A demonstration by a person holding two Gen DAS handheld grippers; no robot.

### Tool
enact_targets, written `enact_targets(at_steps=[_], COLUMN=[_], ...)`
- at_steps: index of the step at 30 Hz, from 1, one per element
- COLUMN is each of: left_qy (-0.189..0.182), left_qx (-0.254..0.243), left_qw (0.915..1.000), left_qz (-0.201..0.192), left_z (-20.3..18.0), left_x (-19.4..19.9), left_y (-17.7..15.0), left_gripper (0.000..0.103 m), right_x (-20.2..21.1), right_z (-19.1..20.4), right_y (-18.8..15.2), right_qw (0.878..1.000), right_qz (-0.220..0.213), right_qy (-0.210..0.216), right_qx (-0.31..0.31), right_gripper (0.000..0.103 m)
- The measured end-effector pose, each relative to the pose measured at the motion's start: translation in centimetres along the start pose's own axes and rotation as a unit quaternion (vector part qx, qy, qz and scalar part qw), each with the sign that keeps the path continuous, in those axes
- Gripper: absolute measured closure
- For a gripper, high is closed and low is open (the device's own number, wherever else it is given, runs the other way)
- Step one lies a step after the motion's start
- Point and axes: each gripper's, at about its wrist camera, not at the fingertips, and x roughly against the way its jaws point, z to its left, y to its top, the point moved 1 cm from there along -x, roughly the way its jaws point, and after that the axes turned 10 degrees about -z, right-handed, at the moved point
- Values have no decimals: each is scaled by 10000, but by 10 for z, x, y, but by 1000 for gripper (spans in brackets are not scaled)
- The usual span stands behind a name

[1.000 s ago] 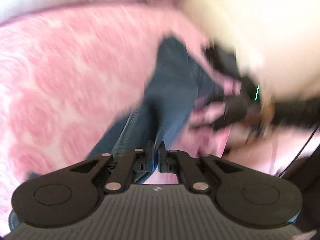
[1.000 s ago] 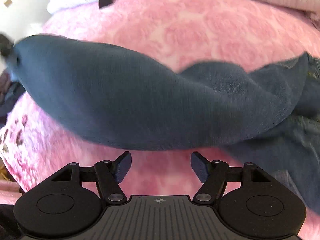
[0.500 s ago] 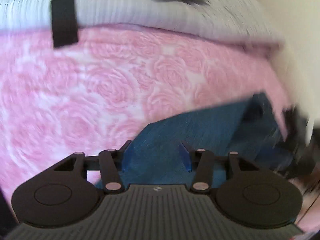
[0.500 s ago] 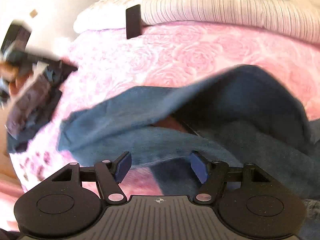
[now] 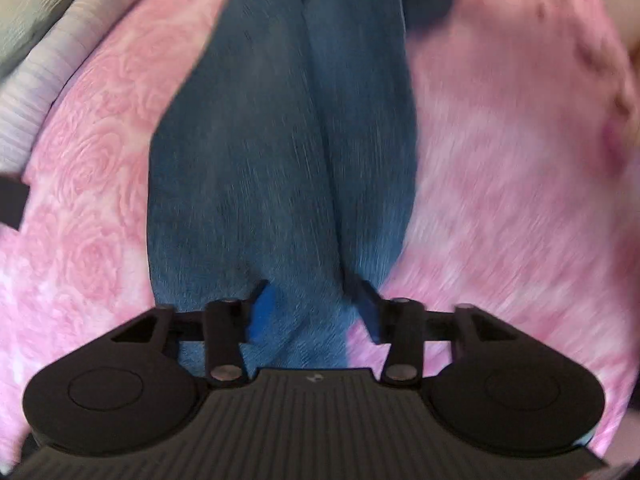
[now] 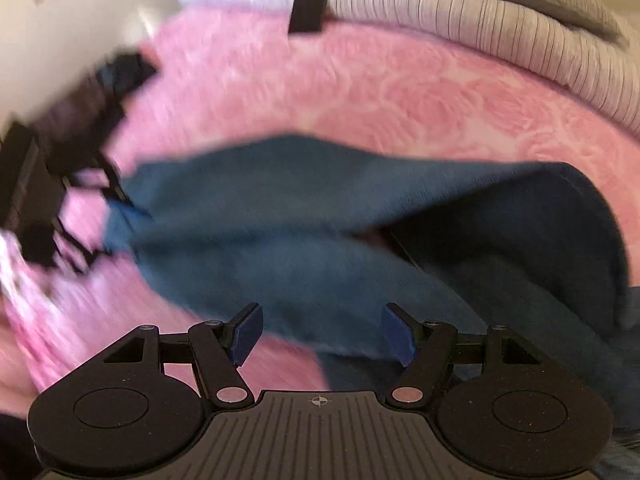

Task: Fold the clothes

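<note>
Blue jeans (image 5: pixel 276 152) lie on the pink rose-patterned blanket (image 5: pixel 512 184), legs side by side running away from me in the left wrist view. My left gripper (image 5: pixel 312 308) is open, its blue-padded fingers astride the near end of the legs. In the right wrist view the jeans (image 6: pixel 320 232) lie folded across the blanket, and the left gripper (image 6: pixel 80 200) shows blurred at their left end. My right gripper (image 6: pixel 320 336) is open and empty just above the near edge of the jeans.
A striped white and grey bedcover (image 6: pixel 500 32) lies at the far edge of the bed, also showing in the left wrist view (image 5: pixel 36 88). A black rectangular tag (image 6: pixel 308 4) sits at the blanket's far edge. A white wall (image 6: pixel 60 40) stands at the left.
My left gripper let go of the jeans and opened, then swung to look along the legs. The lifted fabric dropped onto the blanket. My right gripper stayed open.
</note>
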Motion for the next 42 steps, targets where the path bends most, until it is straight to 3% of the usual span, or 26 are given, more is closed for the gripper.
enact_targets(at_steps=[2, 4, 6, 7, 12, 13, 15, 17, 20, 23, 26, 32, 36, 39, 42], left_qy=[-162, -388, -713, -661, 771, 974, 1290, 1526, 1597, 1647, 1697, 1796, 1621, 1642, 1841], left_qx=[269, 900, 2000, 2439, 3032, 2982, 2515, 2190, 2156, 2145, 2135, 2114, 1471, 1043, -161], left_qw=[9995, 9951, 9759, 9649, 9446, 9440, 9543, 9595, 9598, 9598, 9596, 9592, 9756, 9809, 9826], left_qz=[-15, -165, -513, -718, -988, -1019, -968, -899, -828, -757, -685, -543, -164, 83, 156], left_z=[7, 29, 72, 97, 204, 218, 229, 236, 247, 258, 268, 289, 259, 245, 219], left_x=[7, 28, 56, 70, 101, 100, 89, 72, 54, 38, 21, -13, -31, -41, -46], left_y=[-1, 0, -1, -3, -11, -10, -1, 9, 18, 27, 35, 52, 34, 10, -8], left_gripper=[91, 97, 103, 103, 103, 103, 101, 103, 103, 102, 93, 65, 55, 53, 53], right_x=[4, 7, 12, 14, 17, 14, 5, -3, -12, -15, -15, -5, -1, 1, 7], right_z=[3, 6, 4, 2, -8, -9, -10, -10, -8, -11, -14, -19, -18, -10, 5], right_y=[-19, -33, -43, -46, -57, -58, -64, -68, -75, -78, -81, -81, -80, -80, -73], right_qw=[9981, 9932, 9880, 9853, 9710, 9679, 9621, 9563, 9465, 9452, 9466, 9491, 9560, 9563, 9562], right_qz=[111, 192, 300, 321, 371, 387, 509, 599, 659, 655, 681, 640, 562, 541, 306], right_qy=[-405, -752, -968, -1097, -1636, -1703, -1756, -1777, -1811, -1835, -1832, -1835, -1781, -1766, -1848], right_qx=[443, 869, 1169, 1271, 1701, 1805, 2024, 2245, 2589, 2618, 2565, 2479, 2261, 2267, 2249], right_gripper=[34, 34, 34, 34, 34, 34, 34, 34, 34, 34, 34, 34, 34, 34, 34])
